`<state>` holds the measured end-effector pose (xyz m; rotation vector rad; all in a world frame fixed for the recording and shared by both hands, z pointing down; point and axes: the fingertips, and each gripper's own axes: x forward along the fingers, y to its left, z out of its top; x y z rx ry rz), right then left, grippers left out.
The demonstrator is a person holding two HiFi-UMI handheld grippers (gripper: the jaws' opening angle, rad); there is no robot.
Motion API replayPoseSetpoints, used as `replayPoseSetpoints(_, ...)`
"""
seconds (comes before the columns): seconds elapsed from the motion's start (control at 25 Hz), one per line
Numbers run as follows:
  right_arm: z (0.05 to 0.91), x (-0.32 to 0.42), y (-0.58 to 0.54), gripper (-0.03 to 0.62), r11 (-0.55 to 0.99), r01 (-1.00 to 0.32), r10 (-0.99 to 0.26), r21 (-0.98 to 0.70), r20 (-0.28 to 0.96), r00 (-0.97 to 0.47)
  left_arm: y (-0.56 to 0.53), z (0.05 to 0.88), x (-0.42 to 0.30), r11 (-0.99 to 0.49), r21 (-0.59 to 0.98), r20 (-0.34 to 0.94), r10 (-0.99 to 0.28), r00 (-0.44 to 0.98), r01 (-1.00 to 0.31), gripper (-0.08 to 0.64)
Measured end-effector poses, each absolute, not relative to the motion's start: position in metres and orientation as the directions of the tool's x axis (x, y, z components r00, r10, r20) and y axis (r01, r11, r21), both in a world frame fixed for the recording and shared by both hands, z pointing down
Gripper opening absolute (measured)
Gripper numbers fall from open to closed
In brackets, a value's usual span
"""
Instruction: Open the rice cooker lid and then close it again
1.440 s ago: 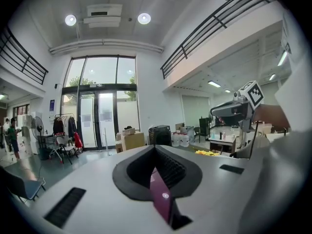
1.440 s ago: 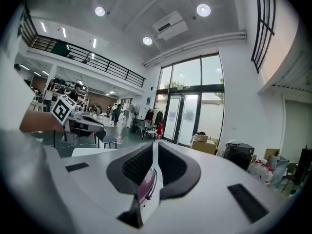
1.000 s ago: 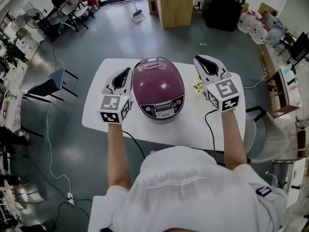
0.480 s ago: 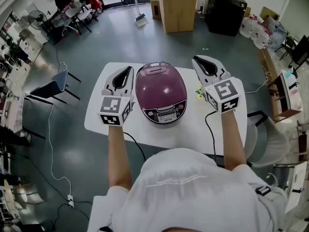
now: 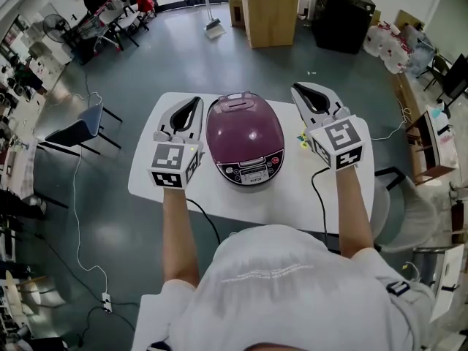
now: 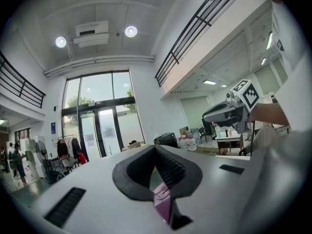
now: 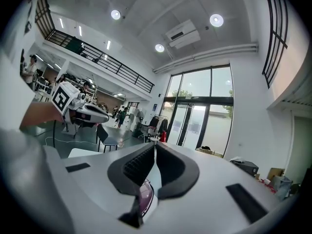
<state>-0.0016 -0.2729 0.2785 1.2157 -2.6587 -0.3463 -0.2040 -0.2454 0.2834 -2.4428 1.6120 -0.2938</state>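
Rice cooker (image 5: 245,139), lid down, stands on the worktop (image 5: 292,189) between my left hand-held gripper (image 5: 194,104) and my right hand-held gripper (image 5: 297,89), both clenched empty.

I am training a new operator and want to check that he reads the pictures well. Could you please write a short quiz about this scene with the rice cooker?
1. True or false: the lid of the rice cooker is closed.
2. On the white table, what stands between the left gripper and the right gripper? A) a kettle B) the rice cooker C) a pan
3. Fill in: the jaws of both grippers are ____ (open or shut).

Key: 1 true; 2 B; 3 shut.
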Motion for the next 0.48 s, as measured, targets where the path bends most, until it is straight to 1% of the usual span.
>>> replayPoseSetpoints(0.48, 0.2793, -0.0024, -0.2683, 0.028, 0.632, -0.718, -0.765, 0.291, 0.087, -0.638, -0.2392, 0.2794, -0.2009, -0.397, -0.289, 0.061, -0.916, 0.397, -0.871, 0.017)
